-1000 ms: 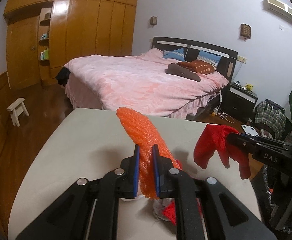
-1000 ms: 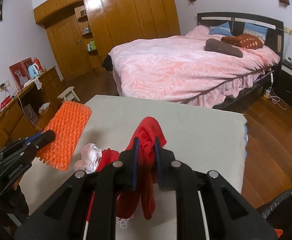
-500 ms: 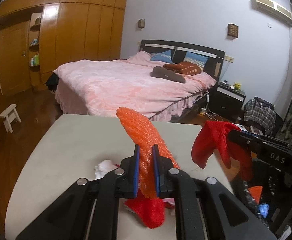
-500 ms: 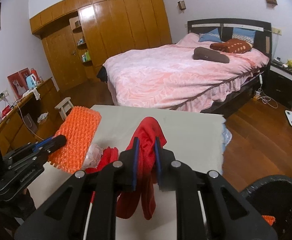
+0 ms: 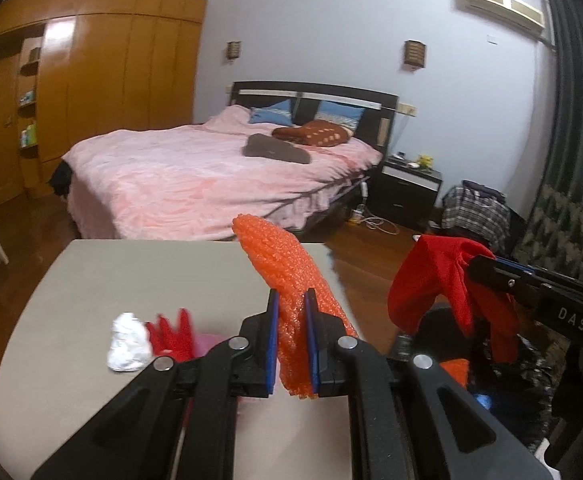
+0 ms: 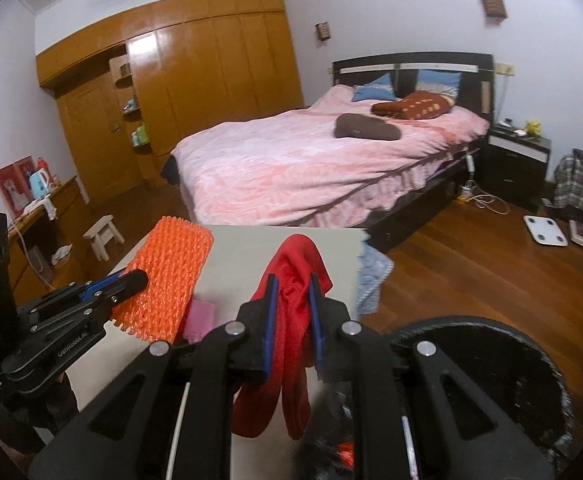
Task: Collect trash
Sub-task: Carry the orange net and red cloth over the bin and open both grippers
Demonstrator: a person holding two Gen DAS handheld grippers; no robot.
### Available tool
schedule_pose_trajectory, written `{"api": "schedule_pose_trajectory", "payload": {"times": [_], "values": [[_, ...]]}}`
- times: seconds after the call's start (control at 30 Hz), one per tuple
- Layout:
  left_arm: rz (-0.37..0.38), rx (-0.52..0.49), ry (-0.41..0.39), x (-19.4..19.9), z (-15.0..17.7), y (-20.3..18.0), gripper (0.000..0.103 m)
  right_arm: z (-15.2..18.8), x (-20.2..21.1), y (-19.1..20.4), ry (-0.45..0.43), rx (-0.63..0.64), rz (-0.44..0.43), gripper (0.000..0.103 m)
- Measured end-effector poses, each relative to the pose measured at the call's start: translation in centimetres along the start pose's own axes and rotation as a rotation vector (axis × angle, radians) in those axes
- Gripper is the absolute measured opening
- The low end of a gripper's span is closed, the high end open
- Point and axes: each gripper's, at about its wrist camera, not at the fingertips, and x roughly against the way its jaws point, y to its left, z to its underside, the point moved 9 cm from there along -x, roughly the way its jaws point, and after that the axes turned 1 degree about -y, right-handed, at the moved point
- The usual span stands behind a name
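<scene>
My left gripper (image 5: pixel 291 336) is shut on a strip of orange foam netting (image 5: pixel 287 276), held up over the right part of the beige table (image 5: pixel 131 276). The same orange netting (image 6: pixel 167 276) and left gripper (image 6: pixel 131 280) show at the left of the right wrist view. My right gripper (image 6: pixel 293 320) is shut on a red cloth (image 6: pixel 295 276) that hangs down over the rim of a black trash bin (image 6: pixel 491 332). That red cloth (image 5: pixel 443 280) appears at the right of the left wrist view. A crumpled white paper (image 5: pixel 127 342), a red item (image 5: pixel 173 336) and a pink piece (image 6: pixel 201 318) lie on the table.
Beyond the table stands a bed (image 6: pixel 323 160) with a pink cover. A wooden wardrobe (image 6: pixel 191 92) lines the back wall. A small white stool (image 6: pixel 103 234) stands on the wood floor at left, a scale (image 6: pixel 543 234) and a plaid bag (image 6: pixel 579 184) at right.
Both grippers have carried their loads to the right, toward the table's right edge. The black bin has come into the right wrist view, and the items on the table have slid leftward in view.
</scene>
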Motion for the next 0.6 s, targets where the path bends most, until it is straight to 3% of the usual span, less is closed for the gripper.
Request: {"api": "schedule_pose_trajectory", "payload": {"times": [0.6], "values": [[0.218,-0.124,0.01,0.5,1.4,-14.6,0.012,3.3,8.1,-10.8,-0.028,-0.069,0.203,0.014]]}}
